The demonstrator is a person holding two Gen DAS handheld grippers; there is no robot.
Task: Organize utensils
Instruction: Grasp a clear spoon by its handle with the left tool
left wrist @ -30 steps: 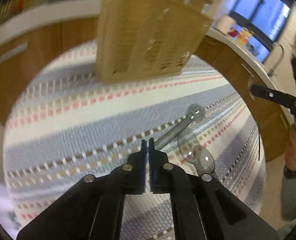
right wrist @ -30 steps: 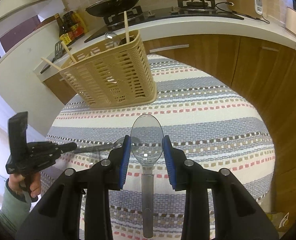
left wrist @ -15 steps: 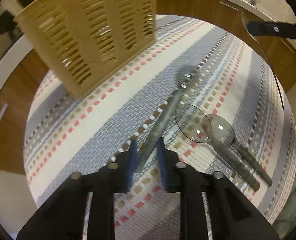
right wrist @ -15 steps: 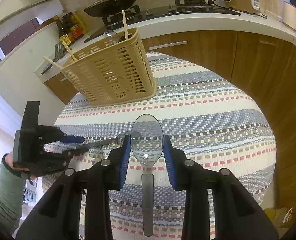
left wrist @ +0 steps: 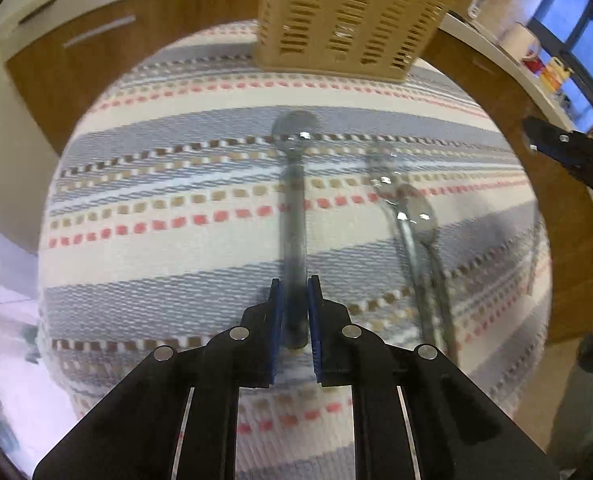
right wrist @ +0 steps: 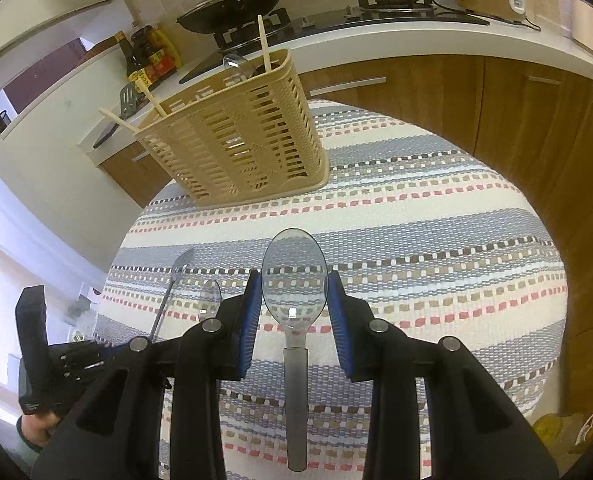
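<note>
Left claw [left wrist: 294, 296]: slightly parted, straddling grey spoon [left wrist: 294, 216] handle on striped surface [left wrist: 168, 264].
Right claw [right wrist: 294, 304]: clasping clear spoon [right wrist: 294, 280].

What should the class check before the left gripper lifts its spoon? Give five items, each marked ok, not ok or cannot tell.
1. Grey spoon handle between left gripper jaws: ok.
2. Pads pressing that handle: cannot tell.
3. Right gripper holding clear spoon: ok.
4. Basket standing on cloth: ok.
5. Other spoons clear of grey spoon: ok.
</note>
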